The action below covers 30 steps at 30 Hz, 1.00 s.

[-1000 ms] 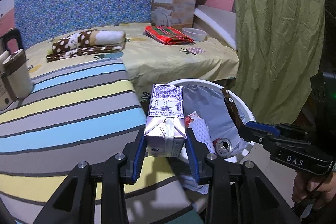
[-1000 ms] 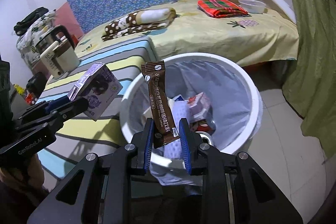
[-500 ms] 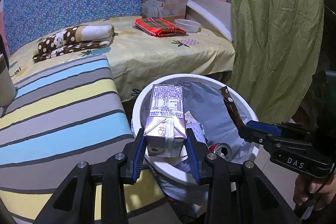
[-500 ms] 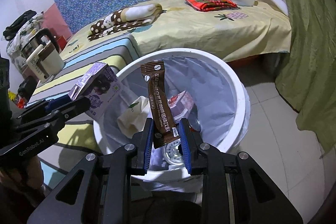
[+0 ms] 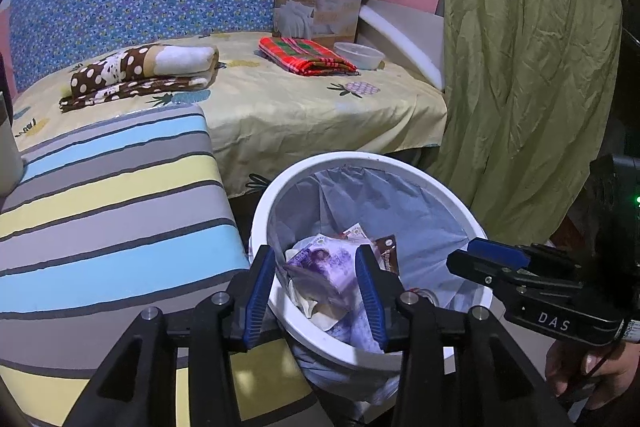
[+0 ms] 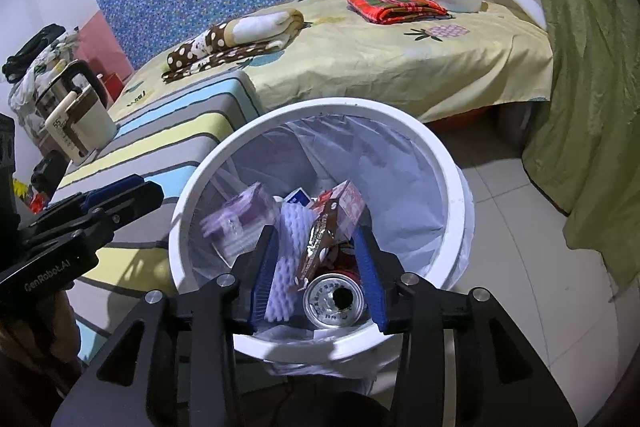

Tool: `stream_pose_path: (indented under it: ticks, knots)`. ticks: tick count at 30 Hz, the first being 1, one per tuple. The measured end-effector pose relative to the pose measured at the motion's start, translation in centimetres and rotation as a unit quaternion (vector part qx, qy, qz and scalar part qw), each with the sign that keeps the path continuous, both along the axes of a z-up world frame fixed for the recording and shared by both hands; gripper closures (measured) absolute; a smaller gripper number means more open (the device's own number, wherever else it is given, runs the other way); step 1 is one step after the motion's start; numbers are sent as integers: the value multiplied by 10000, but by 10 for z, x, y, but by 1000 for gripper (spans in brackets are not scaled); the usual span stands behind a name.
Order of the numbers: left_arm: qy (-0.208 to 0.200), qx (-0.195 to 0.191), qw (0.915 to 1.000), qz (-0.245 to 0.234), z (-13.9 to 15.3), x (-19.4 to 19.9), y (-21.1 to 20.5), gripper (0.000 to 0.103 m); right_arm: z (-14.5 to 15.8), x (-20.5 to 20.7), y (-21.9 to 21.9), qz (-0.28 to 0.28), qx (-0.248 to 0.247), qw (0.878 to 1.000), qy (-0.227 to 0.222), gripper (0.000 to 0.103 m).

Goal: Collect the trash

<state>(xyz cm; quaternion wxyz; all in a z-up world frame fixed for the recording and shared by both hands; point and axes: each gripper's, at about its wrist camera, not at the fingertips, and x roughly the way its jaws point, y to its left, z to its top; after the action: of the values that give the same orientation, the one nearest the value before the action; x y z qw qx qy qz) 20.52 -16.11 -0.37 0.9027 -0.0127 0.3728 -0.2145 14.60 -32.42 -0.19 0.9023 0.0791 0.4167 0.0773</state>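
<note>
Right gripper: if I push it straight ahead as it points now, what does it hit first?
Probably the brown wrapper between the open right gripper fingers, or the can below it, inside the white bin; depth unclear.

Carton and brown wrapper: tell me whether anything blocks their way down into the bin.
Nothing visible does. The purple carton and brown wrapper are already loose inside the white bin, blurred, above the can and other trash. Both tongs, left and right, are open.
</note>
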Motion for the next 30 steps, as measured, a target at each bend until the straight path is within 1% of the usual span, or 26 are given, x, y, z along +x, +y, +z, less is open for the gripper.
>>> stream_pose_path:
  ticks: [6,10,16,20,24,30]
  knots:
    - [-33,-36,10000,53,5,-11,7,61,8,-11,2,-37,-1,10000,-89,61]
    - [-50,-18,9999,88,9,-23,13,61,15,-19,10,14,-5,9998,-194,60]
    - [-111,7,9998,179,14,-47,25,61,24,-35,27,139,-13,9992,-386,53]
    - [-166,75,9995,262,18,-67,34,61,28,-45,39,276,-44,9983,-513,52]
    - [-272,179,9987,395,22,-86,44,61,30,-54,47,365,-61,9975,-606,52]
    - [-324,220,9971,657,26,-110,60,61,31,-72,56,406,-46,9966,-720,52]
